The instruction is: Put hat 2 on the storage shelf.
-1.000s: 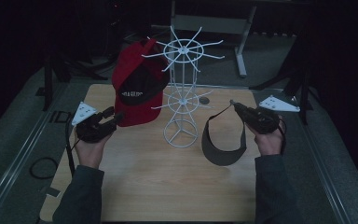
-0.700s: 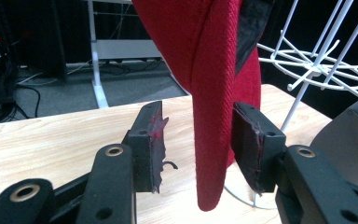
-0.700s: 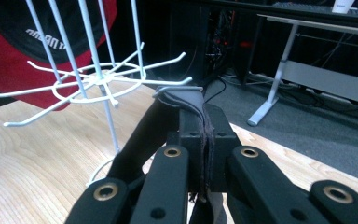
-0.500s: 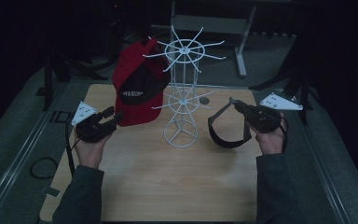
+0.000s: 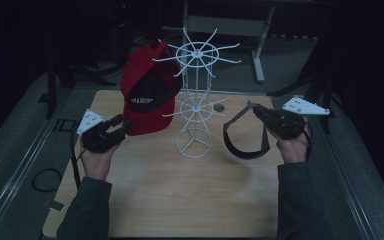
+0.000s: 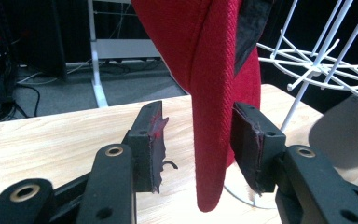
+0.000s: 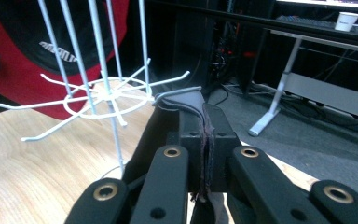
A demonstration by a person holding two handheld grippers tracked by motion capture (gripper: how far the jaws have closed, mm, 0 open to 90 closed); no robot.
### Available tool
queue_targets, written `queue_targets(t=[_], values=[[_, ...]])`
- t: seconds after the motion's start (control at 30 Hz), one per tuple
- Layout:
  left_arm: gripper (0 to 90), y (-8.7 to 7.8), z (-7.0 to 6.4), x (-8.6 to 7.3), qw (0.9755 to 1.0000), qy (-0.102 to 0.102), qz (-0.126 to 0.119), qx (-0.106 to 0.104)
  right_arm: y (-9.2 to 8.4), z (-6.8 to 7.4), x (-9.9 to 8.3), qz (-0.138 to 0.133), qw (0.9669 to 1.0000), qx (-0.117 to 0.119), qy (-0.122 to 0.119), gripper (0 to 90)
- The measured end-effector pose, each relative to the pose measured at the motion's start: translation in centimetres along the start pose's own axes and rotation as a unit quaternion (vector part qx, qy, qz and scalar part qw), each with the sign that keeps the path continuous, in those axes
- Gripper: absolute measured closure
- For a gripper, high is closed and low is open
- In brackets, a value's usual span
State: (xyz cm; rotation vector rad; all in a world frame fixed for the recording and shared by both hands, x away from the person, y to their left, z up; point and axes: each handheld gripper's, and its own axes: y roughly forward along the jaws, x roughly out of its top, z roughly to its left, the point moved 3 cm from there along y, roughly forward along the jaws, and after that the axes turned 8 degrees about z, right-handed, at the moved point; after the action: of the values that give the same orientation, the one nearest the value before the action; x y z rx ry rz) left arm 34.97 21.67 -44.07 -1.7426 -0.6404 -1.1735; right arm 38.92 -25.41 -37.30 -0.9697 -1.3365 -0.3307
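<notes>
Inspected the scene at a wooden worktop [image 5: 180, 200] under dim light. Found a white wire rack [image 5: 195, 100] standing upright near the middle of the far half. Noted a red cap [image 5: 147, 95] hanging at the left of the rack's upper tier, up against the prongs, with the brim pointing downward. Could not make out the exact prong bearing it.

Located the left gripper [image 5: 122, 126] in the person's left hand, low at the cap's near edge. Confirmed in the left gripper view the fingers [image 6: 149, 140] spread apart, with the cap's brim hanging down between them. Observed a clear gap between the brim and the pad at the left of that view. Recorded the other pad as lying close against the red cloth; could not tell whether touching. Saw no pinch on the brim.

Located the right gripper [image 5: 255, 107] in the person's right hand, to the right of the rack and well apart from the cap. Found its fingers pressed together, pinching the thin band of a dark visor [image 5: 242, 135]. Noted the visor hanging below the gripper as an open loop, just beside the rack's base ring. Could not tell whether resting on the worktop.

Also recorded a small dark round object [image 5: 219, 107] lying on the worktop behind the rack's lower tier.
</notes>
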Motion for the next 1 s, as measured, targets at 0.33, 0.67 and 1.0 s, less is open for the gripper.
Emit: queue_targets(t=[0.33,0.67,1.0], values=[[55.7,0.1,0.0,0.0,1.0000,0.001,0.002,0.000,-0.4,1.0,0.5,-0.008,0.9997,0.017,-0.016,87.8],[55.8,0.2,-0.1,0.1,1.0000,0.001,0.003,0.000,-0.9,1.1,2.0,-0.011,0.9991,0.022,-0.034,87.8],[55.8,0.2,-0.1,0.1,1.0000,0.000,0.003,-0.001,-1.8,1.2,2.7,-0.034,0.9978,0.050,-0.025,87.8]])
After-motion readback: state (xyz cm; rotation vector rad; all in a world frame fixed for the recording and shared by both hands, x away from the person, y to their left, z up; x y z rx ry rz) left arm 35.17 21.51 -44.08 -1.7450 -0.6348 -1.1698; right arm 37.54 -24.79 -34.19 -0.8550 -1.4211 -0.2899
